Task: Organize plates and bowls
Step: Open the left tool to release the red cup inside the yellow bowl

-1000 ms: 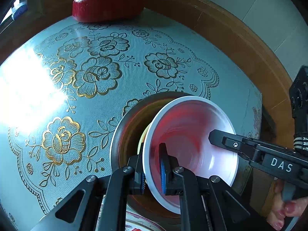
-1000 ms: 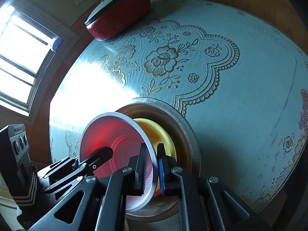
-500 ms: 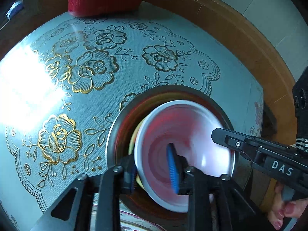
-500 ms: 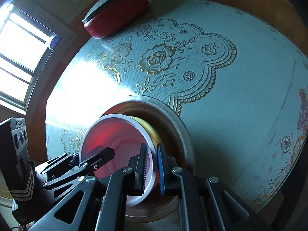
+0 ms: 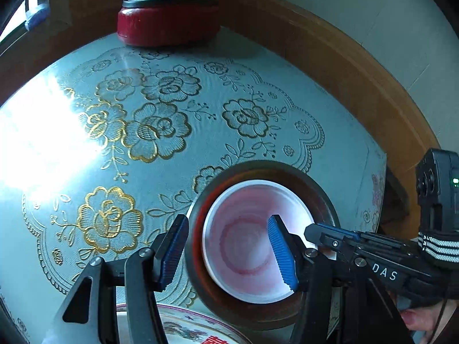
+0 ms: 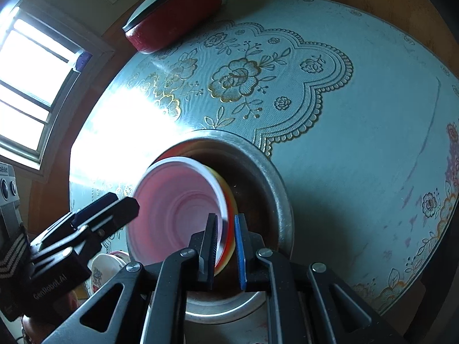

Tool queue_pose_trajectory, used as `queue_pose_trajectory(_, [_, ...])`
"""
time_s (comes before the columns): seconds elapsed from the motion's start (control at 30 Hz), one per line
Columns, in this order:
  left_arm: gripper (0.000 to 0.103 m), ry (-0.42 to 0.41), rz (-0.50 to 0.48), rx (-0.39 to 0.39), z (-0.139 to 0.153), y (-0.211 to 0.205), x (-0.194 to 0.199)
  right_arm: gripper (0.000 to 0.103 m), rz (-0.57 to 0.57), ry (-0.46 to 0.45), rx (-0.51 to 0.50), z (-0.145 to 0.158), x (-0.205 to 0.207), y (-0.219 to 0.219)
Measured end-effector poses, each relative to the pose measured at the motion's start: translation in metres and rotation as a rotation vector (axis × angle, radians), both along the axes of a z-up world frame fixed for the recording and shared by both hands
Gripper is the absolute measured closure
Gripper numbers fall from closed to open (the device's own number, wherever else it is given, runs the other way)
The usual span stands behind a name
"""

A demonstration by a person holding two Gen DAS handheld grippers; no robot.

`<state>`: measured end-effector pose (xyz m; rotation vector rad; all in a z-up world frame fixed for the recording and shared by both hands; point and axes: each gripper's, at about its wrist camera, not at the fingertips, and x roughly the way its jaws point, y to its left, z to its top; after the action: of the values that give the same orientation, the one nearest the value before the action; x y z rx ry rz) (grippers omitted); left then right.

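I am at the nesting step: the white-rimmed, pink-tinted plastic bowl [image 5: 252, 240] sits inside the wide, dull metal basin [image 6: 275, 189], on top of a yellow plastic bowl [image 6: 229, 200] whose edge shows beneath it in my right view. The basin rests on the round table under its pale blue cloth with gold-outlined flowers [image 5: 160, 132].

My left claw [image 5: 226, 253] is letting go. Its jaws are opening, one blue ribbed pad [image 5: 279, 253] hangs over the inside of the pink bowl and the other stands outside the basin's wall, and neither presses on anything. My right claw [image 6: 225, 246] is pinched nearly together on the near rim of the pink bowl, one pad inside and one outside, though that rim is blurred, so how firm the hold is I judge rather than see.

Next, I think, the right claw has to release too, and both must lift straight clear so the rim is not dragged and the bowl stays seated level in the stack. After that the patterned white ceramic plate [image 5: 183, 326] at the near edge of the table looks like the likely next piece. The red lidded pot [image 5: 167, 23] at the far edge stands well apart from all this.
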<state>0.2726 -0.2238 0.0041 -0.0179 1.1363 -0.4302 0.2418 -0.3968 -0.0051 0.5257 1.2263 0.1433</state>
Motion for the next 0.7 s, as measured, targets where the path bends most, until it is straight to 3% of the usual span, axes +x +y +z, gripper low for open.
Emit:
queue_pose_trajectory(0.07, [0.051,-0.004,-0.003,0.002,0.001,0.004,0.000,0.086,0.012,-0.005,-0.012,0.002,0.000,0.003])
queue_pose_trajectory(0.3, [0.065,0.030,-0.013,0.042,-0.013,0.003,0.002,0.083,0.021,-0.021,-0.030,0.006,0.000,0.010])
queue_pose_trajectory(0.5, [0.066,0.017,-0.075,0.087,-0.019,-0.016,-0.002,0.083,0.016,-0.046,-0.054,0.011,-0.002,0.009])
queue_pose_trajectory(0.7, [0.066,0.037,-0.065,0.042,-0.017,-0.015,-0.001,0.083,-0.080,-0.113,-0.005,0.026,-0.012,-0.017])
